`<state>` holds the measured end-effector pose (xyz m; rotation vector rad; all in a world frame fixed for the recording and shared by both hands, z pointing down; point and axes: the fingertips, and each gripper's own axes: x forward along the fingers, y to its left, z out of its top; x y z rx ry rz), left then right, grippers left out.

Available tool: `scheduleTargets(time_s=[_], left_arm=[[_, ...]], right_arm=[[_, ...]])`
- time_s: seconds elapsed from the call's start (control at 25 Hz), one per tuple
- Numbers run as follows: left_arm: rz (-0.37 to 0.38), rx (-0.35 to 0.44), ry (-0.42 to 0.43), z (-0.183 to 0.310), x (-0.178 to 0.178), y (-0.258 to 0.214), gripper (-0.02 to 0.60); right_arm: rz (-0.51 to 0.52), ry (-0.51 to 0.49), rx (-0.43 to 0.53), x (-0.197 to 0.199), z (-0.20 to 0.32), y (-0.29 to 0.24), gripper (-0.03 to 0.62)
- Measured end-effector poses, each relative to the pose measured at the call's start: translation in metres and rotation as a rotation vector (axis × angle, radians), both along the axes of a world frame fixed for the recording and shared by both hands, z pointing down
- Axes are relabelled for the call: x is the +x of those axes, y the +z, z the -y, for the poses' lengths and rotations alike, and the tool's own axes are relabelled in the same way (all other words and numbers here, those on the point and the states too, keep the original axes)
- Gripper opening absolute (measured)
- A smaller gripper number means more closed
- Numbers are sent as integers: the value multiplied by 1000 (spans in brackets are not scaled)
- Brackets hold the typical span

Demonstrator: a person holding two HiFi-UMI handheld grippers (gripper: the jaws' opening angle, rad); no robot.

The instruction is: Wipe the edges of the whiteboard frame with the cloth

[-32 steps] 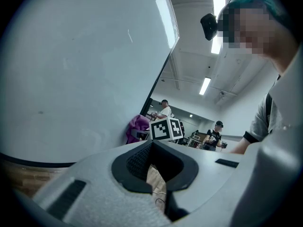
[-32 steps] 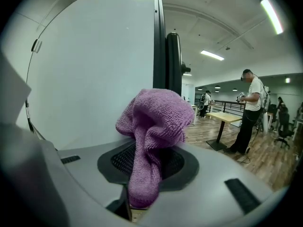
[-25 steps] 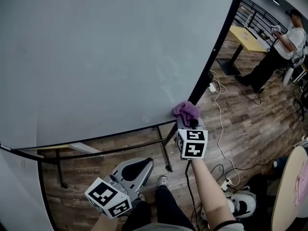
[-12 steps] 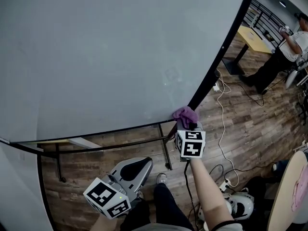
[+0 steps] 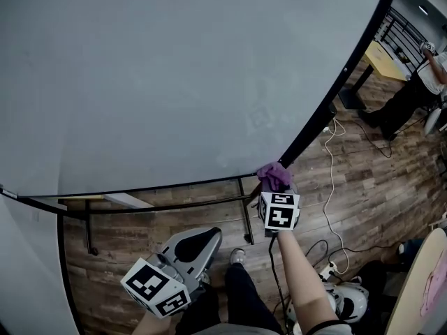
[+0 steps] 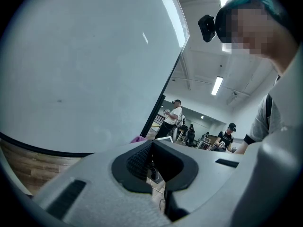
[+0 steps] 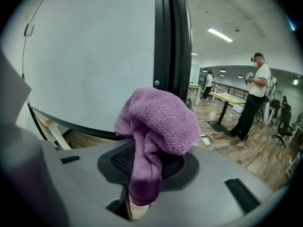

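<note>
Purple cloth (image 7: 158, 141) sits bunched in the right gripper (image 5: 277, 187), whose jaws are clamped on its lower fold, so most of the fabric mushrooms out above them. The wad presses against the black whiteboard frame (image 5: 328, 107) at the board's lower right corner, where the right edge meets the bottom edge. Seen from the right gripper view, the cloth covers the foot of the vertical frame strip (image 7: 170, 41).

The left gripper (image 5: 192, 246) hangs low, well apart from the whiteboard (image 5: 174, 68). Its jaws are drawn nearly together with nothing between them.

Several things could go wrong from here. The grip takes only a narrow tail of the cloth, so dragging it hard along the frame may pull it out of the jaws. The loose wad may also ride onto the board face rather than the edge, leaving the frame unwiped. At the corner, the fabric could snag when the stroke changes direction. Power cables (image 5: 328, 166) trail across the wooden floor just beside the corner, a trip risk if the person steps sideways.
</note>
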<state>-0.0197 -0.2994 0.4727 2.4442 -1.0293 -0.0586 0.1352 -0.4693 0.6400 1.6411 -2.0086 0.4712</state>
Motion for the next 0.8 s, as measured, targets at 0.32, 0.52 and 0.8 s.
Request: scheduleTargets(time_s=[0.32,0.52,0.8], left_arm=[[-1,-5,-16,0,-2,2,17],[8,2,-16,-5,-4,-1,17],[25,23,-19,-15,-14,-11,17]], right_arm=[[-16,-21,-14,-1,1,8,108],[-11,-29,-45,-1,-1,14,109],[19,-12,-2,-1,-20,-1,109]])
